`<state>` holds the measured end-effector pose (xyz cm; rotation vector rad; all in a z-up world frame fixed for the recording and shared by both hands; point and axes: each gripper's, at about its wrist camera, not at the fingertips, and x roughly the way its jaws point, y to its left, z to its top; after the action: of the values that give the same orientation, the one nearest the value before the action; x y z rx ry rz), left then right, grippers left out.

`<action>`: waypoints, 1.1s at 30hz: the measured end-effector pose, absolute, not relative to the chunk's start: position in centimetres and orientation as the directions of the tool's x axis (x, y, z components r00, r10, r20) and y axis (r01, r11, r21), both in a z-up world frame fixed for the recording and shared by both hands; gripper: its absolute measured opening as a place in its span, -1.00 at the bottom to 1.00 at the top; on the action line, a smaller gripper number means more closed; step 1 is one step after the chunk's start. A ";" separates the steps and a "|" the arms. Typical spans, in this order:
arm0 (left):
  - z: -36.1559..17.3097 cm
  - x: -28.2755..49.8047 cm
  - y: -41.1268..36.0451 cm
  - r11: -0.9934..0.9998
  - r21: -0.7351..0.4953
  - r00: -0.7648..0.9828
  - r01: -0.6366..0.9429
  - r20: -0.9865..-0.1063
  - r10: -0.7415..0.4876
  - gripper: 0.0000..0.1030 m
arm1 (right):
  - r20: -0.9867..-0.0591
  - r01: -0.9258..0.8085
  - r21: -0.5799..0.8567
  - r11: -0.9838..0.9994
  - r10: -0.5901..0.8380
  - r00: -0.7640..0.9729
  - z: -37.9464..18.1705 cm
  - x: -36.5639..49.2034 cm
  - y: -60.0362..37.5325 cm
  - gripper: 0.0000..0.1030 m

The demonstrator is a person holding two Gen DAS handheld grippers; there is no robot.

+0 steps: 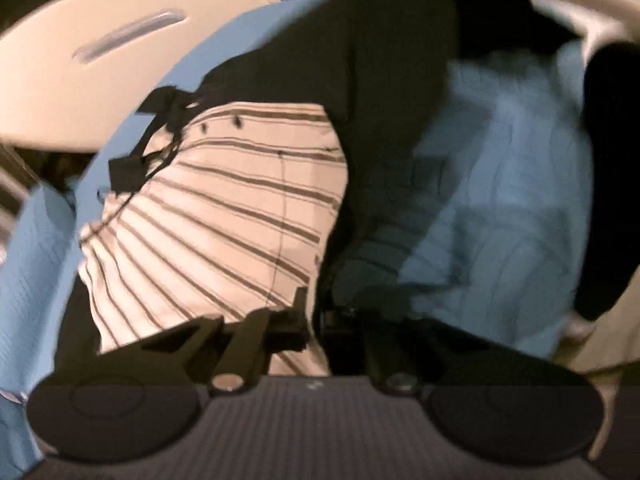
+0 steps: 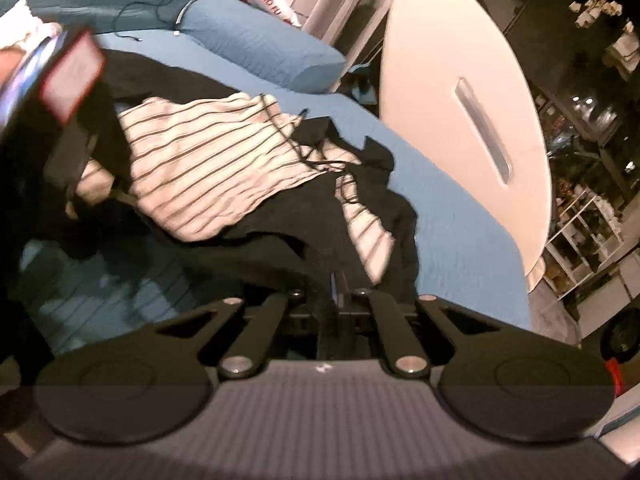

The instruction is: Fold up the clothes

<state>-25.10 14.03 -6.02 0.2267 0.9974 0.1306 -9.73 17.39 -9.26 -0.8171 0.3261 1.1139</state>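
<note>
A: Garment location?

B: Black-and-white striped garment [image 2: 208, 160] lies bunched on the blue bed [image 2: 448, 216], black parts folded over and under the striped panel. Thin black drawstring [image 2: 280, 128] trails across its upper edge. Blue pillow [image 2: 256, 48] behind it, white oval board [image 2: 460, 92] at the bed's far side.

A: Right gripper?

B: Right gripper [image 2: 334, 280] low at the near edge of the cloth; fingers drawn together, black fabric pinched between them and draping down.

A: Left?

B: Left view is motion-blurred. Left gripper [image 1: 316, 312] sits at the seam where the striped panel [image 1: 224, 216] meets black cloth [image 1: 360, 92]. Fingers appear close together with dark fabric at them, but cannot tell for sure whether they clamp it. The left gripper also shows at the left edge of the right wrist view, close over the garment.
</note>
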 end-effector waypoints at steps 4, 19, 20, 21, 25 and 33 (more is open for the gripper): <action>-7.1 -26.2 15.7 1.000 -0.003 0.397 0.022 -0.918 -0.012 -0.39 | -0.812 -0.965 -0.221 0.137 0.522 0.261 -12.3 -9.0 18.2 -0.85; -7.1 -23.7 21.3 0.867 0.029 0.612 -0.498 -0.696 0.376 1.00 | -0.341 -0.893 -0.008 0.450 0.838 0.426 -10.0 -5.2 21.4 0.93; -7.2 -23.3 22.0 0.838 0.024 0.615 -0.545 -0.667 0.420 1.00 | -0.315 -0.881 -0.010 0.473 0.835 0.452 -11.4 -4.8 22.6 0.93; -7.4 -22.8 22.6 0.807 0.017 0.615 -0.591 -0.637 0.464 1.00 | -0.320 -0.868 -0.015 0.496 0.820 0.474 -12.4 -4.5 23.7 0.93; -9.4 -21.7 24.0 0.747 0.027 0.605 -0.664 -0.568 0.559 1.00 | -0.359 -0.819 -0.044 0.572 0.756 0.548 -15.3 -3.6 27.6 0.93; -11.9 -22.1 26.2 0.746 -0.040 0.624 -0.665 -0.578 0.526 1.00 | -0.457 -0.842 0.061 0.536 0.765 0.454 -20.9 -1.2 33.2 1.00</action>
<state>-22.08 26.19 -11.93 -0.2610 0.5747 0.6924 -1.16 33.18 -20.86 -0.1834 0.4650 0.9986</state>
